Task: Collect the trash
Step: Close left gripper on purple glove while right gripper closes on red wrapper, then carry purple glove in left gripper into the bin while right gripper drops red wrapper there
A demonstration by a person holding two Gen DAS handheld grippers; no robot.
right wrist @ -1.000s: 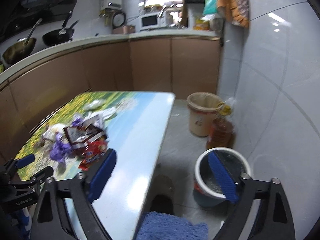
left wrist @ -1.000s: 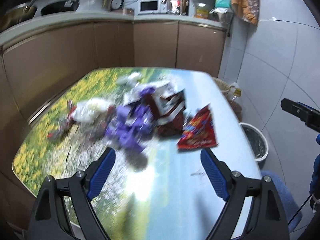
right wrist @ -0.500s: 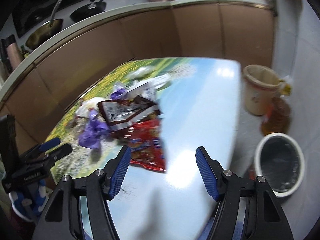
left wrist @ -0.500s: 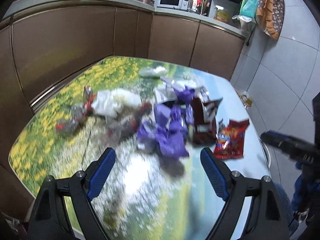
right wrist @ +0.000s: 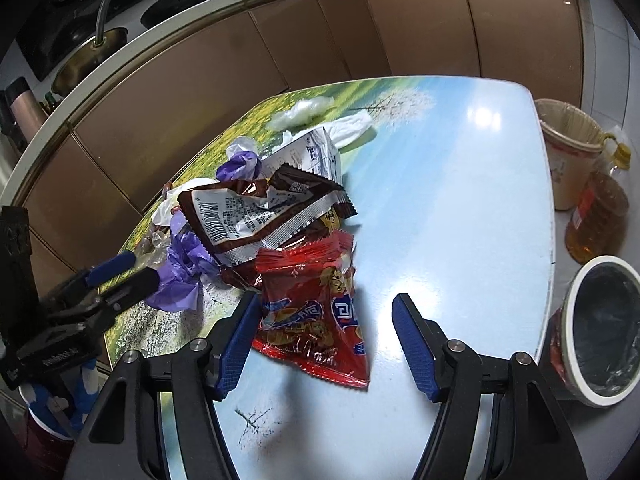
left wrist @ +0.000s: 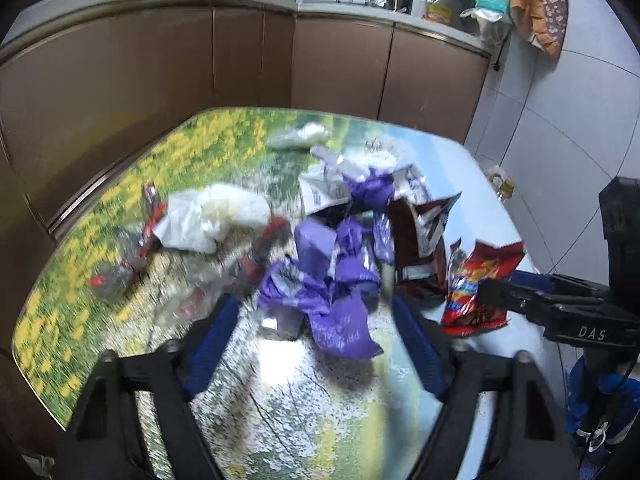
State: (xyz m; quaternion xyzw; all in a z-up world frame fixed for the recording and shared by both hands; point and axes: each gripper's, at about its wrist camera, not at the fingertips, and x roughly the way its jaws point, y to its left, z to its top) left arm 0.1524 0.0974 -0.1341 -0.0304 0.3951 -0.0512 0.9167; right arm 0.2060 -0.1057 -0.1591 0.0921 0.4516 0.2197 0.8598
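Red snack bag and purple wrappers: both my claws now sit low over the pile.

The flower-print table point(right wrist: 460, 184) fills my views now instead of the kitchen wall, so I have dropped in from above. The black-lined bin point(right wrist: 600, 320) waits on the floor just past its edge. My right gripper point(right wrist: 324, 340) stands spread, narrower than a second ago, around the red snack bag point(right wrist: 316, 312), gripping nothing. My left gripper point(left wrist: 316, 344) is closing on the purple wrappers point(left wrist: 340, 292), pads not yet pressing.
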